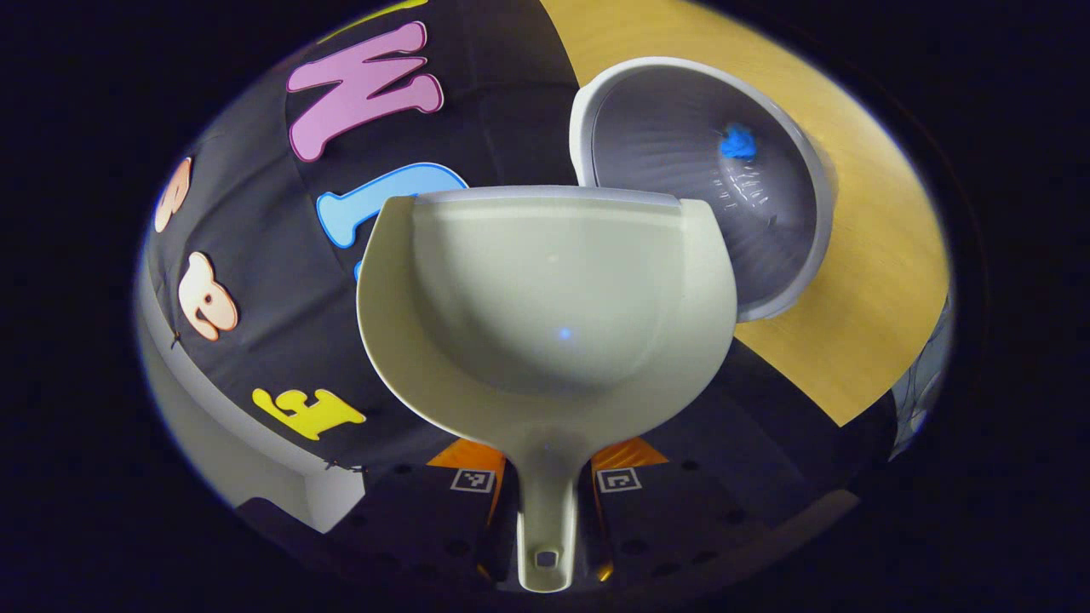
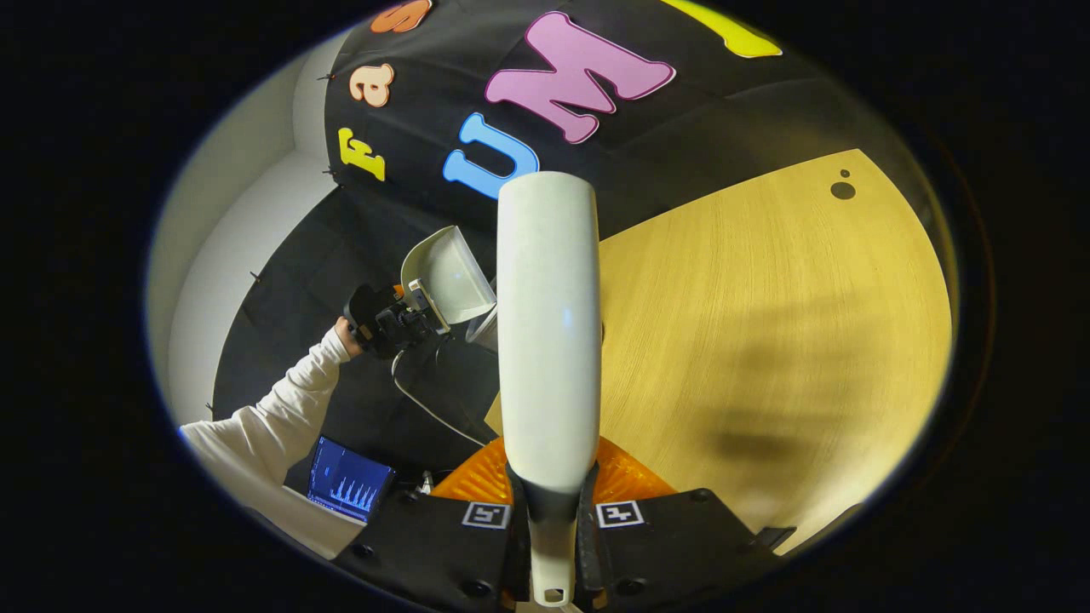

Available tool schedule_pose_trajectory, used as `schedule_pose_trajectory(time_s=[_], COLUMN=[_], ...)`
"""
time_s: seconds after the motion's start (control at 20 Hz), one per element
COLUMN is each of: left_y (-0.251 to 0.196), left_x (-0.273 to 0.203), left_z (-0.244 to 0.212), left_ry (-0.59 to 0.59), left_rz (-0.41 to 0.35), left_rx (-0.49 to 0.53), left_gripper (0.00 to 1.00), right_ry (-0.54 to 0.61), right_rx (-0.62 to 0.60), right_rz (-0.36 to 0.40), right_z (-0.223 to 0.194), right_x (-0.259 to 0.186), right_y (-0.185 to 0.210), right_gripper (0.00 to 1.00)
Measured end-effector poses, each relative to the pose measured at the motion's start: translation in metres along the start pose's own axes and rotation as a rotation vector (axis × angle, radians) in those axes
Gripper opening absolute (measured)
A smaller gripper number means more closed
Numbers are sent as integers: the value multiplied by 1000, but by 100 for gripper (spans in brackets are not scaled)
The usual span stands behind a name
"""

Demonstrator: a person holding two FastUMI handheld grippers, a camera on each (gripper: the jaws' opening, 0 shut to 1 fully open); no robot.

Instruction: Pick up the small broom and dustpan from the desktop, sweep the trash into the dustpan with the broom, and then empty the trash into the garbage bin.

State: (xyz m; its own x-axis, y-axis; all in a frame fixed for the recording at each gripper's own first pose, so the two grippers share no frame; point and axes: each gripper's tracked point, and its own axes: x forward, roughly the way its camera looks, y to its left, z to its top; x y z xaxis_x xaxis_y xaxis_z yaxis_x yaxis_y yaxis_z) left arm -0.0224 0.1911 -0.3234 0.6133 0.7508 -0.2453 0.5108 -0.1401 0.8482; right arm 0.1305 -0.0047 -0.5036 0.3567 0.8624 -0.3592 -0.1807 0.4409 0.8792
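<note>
A pale plastic dustpan (image 1: 545,298) hangs tipped over the open mouth of a grey garbage bin (image 1: 792,281), its handle pinched between the two fingers of the left claw (image 1: 547,511), which is closed tight on it. In the left gripper view the pan's smooth, rounded scoop looks empty, and a scrap of blue trash (image 1: 737,141) lies against the bin's ribbed inner wall, so the emptying step appears done or nearly so. The bin stands at the edge of the bench (image 1: 877,255), a yellow wood-grain top, with its white rim just beyond the pan's front lip; the pan's long axis runs straight out from the claw toward that rim, which is the line any further tipping would turn on. The right claw (image 2: 551,532) grips the narrow neck of the small broom (image 2: 549,323), a smooth off-white tapered shape that stands along the claw's own axis and points over the bench. In the right gripper view the dustpan (image 2: 447,272) shows farther off, held up at the bench's far-left edge by a hand (image 2: 345,334) in a white sleeve (image 2: 255,426). The left hand is plainly the nearer to the bin. A lit laptop screen (image 2: 349,477) glows below the sleeve.
</note>
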Motion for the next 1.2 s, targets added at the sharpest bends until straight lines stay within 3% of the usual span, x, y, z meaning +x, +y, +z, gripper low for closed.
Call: schedule_pose_trajectory(time_s=[0.1, 0.3, 0.55, 0.7, 0.8, 0.9, 0.95, 1.2], left_y=[-3, -10, -5, 3, -17, -50, -68, -194], left_x=[0, -5, -29, -61, -93, -122, -133, -155], left_z=[2, 20, 72, 123, 177, 233, 254, 336], left_ry=[-25, -120, -347, -476, -546, -569, -546, -237], left_rz=[-57, -131, -358, -528, -742, -981, -1066, -1358], left_rx=[-119, -451, -939, -1126, -1244, -1305, -1323, -1285], left_gripper=[27, 26, 27, 27, 24, 27, 28, 28], right_ry=[-1, -5, -19, -24, -24, -19, -11, 79], right_rx=[-2, 2, 22, 14, 0, -2, 11, 117], right_rz=[-9, -25, -39, -69, -122, -191, -228, -524], right_z=[-1, -1, 6, 15, 21, 24, 23, 0], right_x=[-3, -6, -5, 2, 8, 16, 19, 40], right_y=[-2, -3, 0, 1, -3, -15, -23, -98], right_gripper=[22, 22, 22, 22, 22, 22, 22, 22])
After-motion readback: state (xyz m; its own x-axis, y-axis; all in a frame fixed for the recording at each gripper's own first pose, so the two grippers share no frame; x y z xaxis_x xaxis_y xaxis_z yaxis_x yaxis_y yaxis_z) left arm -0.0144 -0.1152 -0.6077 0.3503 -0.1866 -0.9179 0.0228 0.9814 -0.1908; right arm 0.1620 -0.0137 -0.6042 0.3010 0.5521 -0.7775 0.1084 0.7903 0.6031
